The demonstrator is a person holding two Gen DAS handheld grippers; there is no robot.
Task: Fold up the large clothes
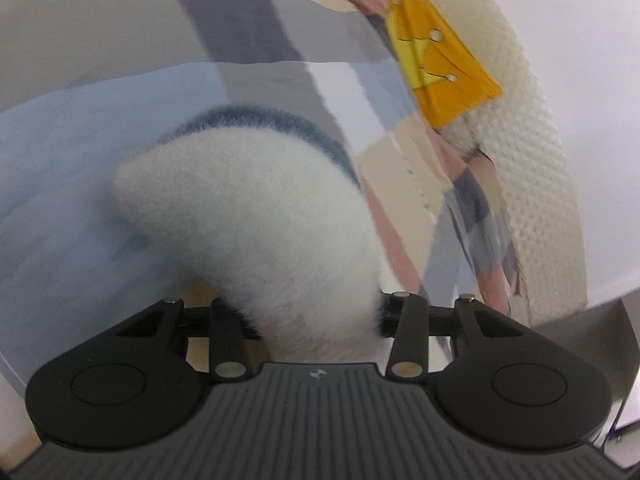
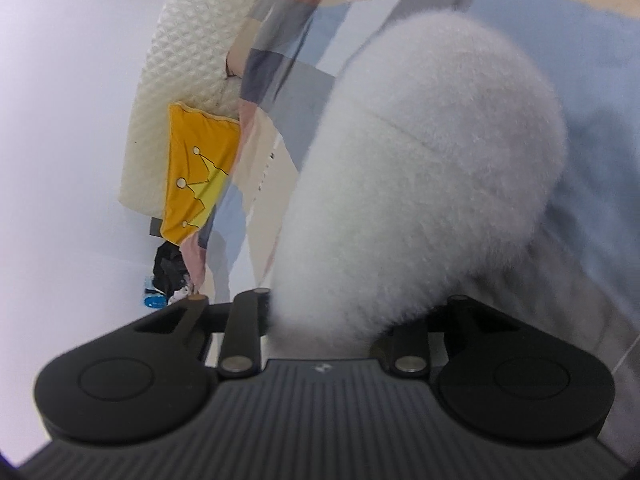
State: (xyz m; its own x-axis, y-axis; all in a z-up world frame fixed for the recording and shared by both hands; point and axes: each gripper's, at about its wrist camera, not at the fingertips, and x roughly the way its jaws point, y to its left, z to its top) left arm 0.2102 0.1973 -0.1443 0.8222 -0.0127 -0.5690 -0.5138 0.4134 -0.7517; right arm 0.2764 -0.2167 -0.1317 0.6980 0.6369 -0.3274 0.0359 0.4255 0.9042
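Your left gripper (image 1: 316,312) pinches a bunched fold of the fluffy white garment (image 1: 256,216), which bears a dark teal band. Your right gripper (image 2: 324,316) clamps another rounded, fuzzy fold (image 2: 420,168). Beneath lies a patchwork bedspread (image 1: 100,60); beyond, a yellow cushion (image 1: 436,64).

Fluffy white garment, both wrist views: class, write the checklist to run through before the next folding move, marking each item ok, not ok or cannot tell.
1. Left claw closed on the fluffy white garment: ok.
2. Right claw closed on the same garment: ok.
3. Grip firm enough on both: cannot tell, fingertips buried in pile.
4. Patchwork bedspread ahead free of clutter: ok.
5. Yellow crown cushion away from the garment: ok.
6. Garment's far end lying flat: cannot tell.
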